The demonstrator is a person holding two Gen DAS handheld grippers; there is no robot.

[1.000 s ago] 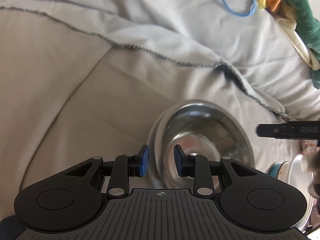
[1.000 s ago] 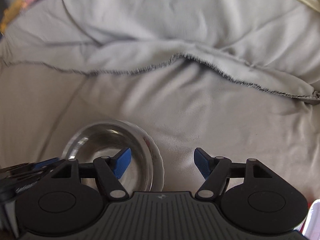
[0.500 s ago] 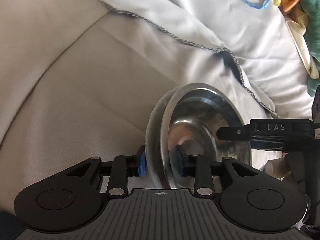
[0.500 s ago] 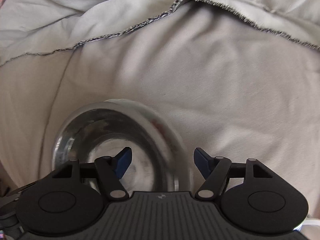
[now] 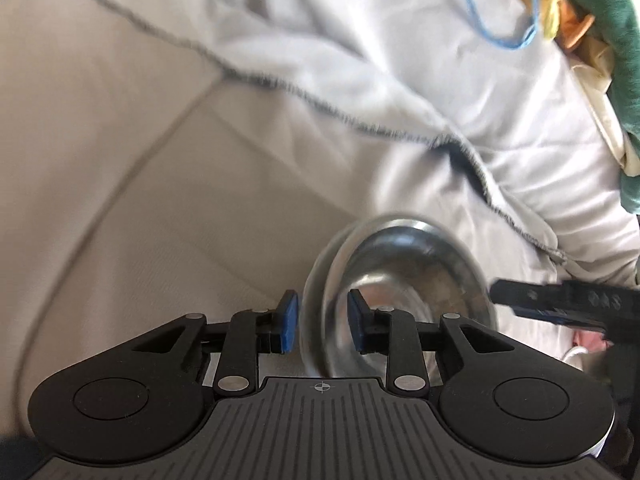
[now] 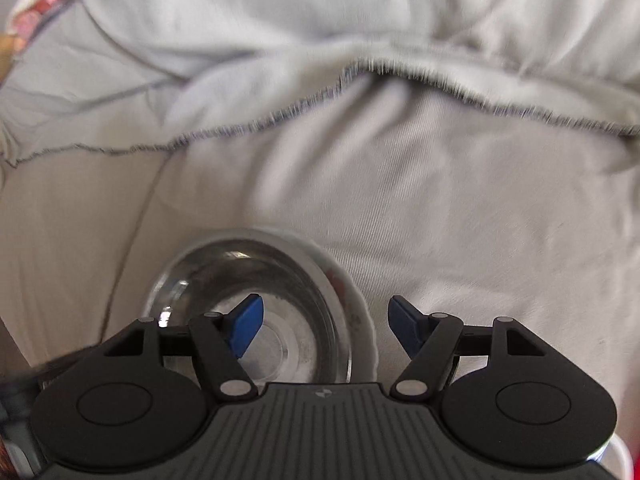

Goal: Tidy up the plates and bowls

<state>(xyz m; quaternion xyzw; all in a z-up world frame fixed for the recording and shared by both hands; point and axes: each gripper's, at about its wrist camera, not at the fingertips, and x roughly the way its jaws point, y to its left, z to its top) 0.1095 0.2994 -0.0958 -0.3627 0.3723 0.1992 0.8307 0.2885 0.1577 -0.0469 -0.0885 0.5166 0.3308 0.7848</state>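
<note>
— Bedding first: what covers the surface?
— A beige sheet [image 6: 460, 220] takes up most of both views. A pale grey blanket [image 6: 280, 40] with a dark frayed edge lies rumpled over its far part. A green cloth [image 5: 616, 40] and a blue loop of cord [image 5: 492, 32] sit at the far right corner of the left view.

— Where are the dishes?
— A steel bowl [image 6: 248, 292] sits nested inside a white dish [image 6: 362, 320] with a scalloped rim. Both are on the sheet, close under the two tools. From the left camera the pair looks tipped, with the bowl's opening facing right.

— What is the right tool [image 6: 324, 316] doing?
— It is spread wide and holds nothing. One blue pad hangs over the inside of the bowl. The other is out past the white rim, above bare sheet. From the left camera one of its fingers reaches in at the bowl's far edge.

— And the left tool [image 5: 323, 320]?
— It is much narrower, and its jaws have just been closing. The doubled rim stands between them, with one pad outside the white dish and the other inside the steel bowl. The picture is blurred, but the pads look pressed onto that rim.
</note>
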